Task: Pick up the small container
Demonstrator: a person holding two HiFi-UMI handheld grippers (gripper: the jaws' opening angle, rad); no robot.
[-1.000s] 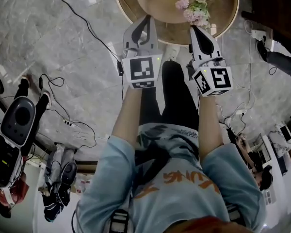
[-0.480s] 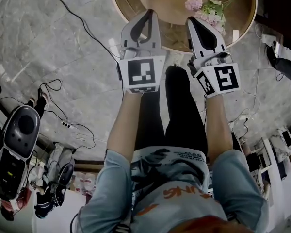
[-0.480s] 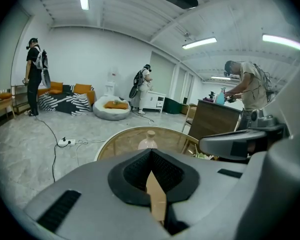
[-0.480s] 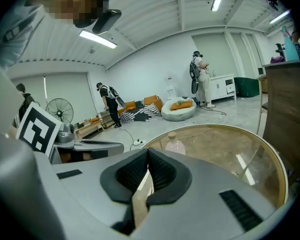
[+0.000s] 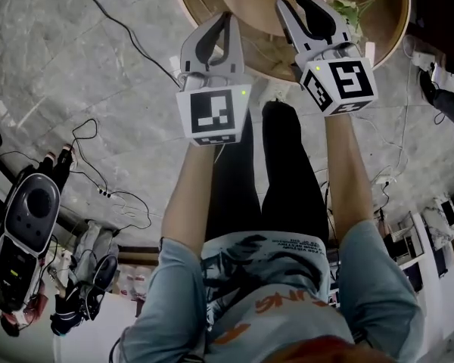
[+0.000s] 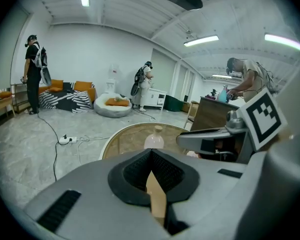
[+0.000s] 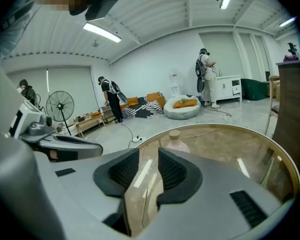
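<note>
Small container (image 7: 175, 142): pale pink bottle, tan cap, upright on round table (image 7: 250, 156). Sits centre of right gripper view, just above jaw gap; I see it mid-frame in left gripper view too. Not gripped.
Right gripper (image 7: 149, 158): jaws apart, just been opening, only table top between them.
Left gripper (image 6: 151, 153): jaw tips together, nothing pinched.
Head view: both grippers at top of frame over table's near rim, right one higher in frame.
Flower sprig (image 5: 346, 7): upper right, beside right gripper.
Cables (image 5: 98, 191): on floor, left.
</note>
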